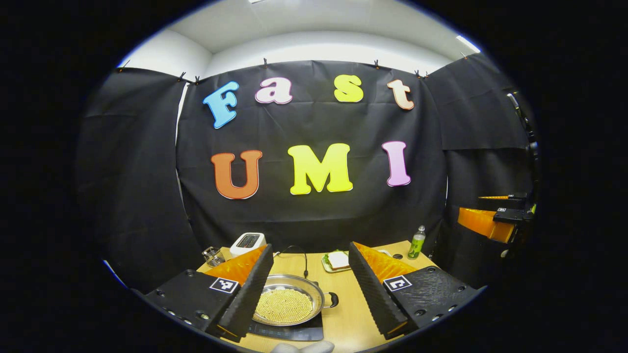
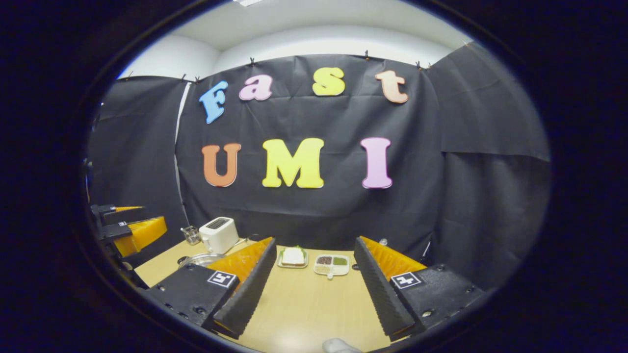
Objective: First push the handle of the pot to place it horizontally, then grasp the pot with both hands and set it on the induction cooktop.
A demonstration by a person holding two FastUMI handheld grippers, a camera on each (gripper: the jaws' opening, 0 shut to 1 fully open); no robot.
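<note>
Here my left gripper (image 1: 309, 287) and right gripper (image 2: 314, 284) both hang spread above the wooden table (image 2: 304, 304), pot (image 1: 287, 305) on the induction cooktop (image 1: 304, 332).

From the left gripper view we look level across the table (image 1: 343, 314) toward the back wall, riding low. The right gripper view faces the same way from farther right — both share the toaster (image 2: 219, 234) and sandwich plate (image 2: 293, 257).

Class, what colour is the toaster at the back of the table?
White; the toaster shows best in the right gripper view.
</note>
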